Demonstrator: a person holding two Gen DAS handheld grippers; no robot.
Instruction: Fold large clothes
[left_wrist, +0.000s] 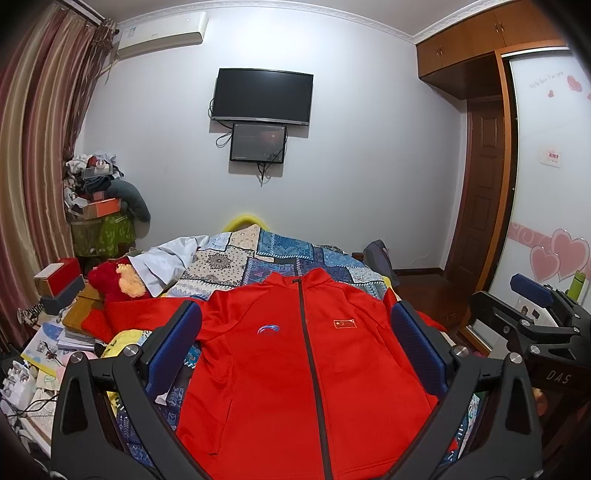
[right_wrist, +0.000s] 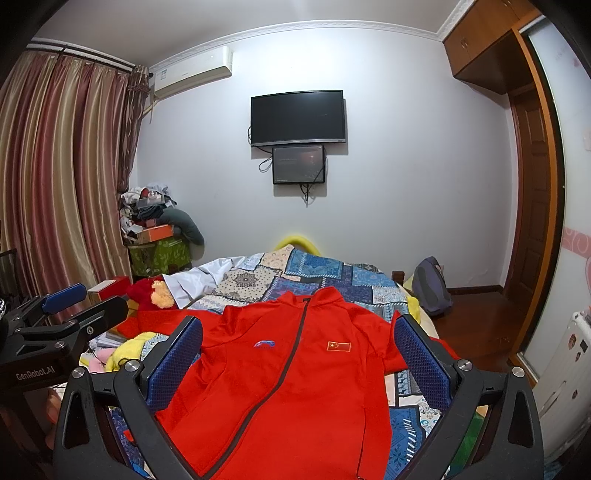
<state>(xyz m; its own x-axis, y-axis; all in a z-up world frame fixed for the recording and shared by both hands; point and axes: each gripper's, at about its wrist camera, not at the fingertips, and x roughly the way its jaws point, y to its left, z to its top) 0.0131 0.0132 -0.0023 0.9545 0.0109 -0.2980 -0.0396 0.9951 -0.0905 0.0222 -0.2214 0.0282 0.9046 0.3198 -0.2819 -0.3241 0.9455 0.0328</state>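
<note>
A bed (left_wrist: 280, 258) is filling the middle of the room, its patchwork quilt (right_wrist: 314, 273) lying rumpled toward the far white wall, where two screens are hanging, a TV (left_wrist: 263, 96) with a smaller monitor (left_wrist: 258, 143) just under it. Striped curtains (left_wrist: 40, 147) are hanging at the left beside an air conditioner (left_wrist: 162, 35), and a wooden wardrobe (left_wrist: 480, 40) and door (right_wrist: 532, 192) are standing at the right. One red jacket (left_wrist: 295, 354) is lying front-up on the quilt, zipped, collar pointing to the far wall, one sleeve stretching off to the left. The left gripper (left_wrist: 295, 328) is hovering over it with its jaws spread wide, the two blue pads (left_wrist: 417, 343) framing the jacket's chest and touching nothing. The right gripper (right_wrist: 299, 339) is hovering likewise, jaws spread wide, pads either side of the chest, holding nothing. Each gripper is showing at the edge of the other's view. A red plush toy (left_wrist: 114, 280) is sitting left of the quilt, and a grey bag (right_wrist: 430, 286) is resting on the floor at the right.
</note>
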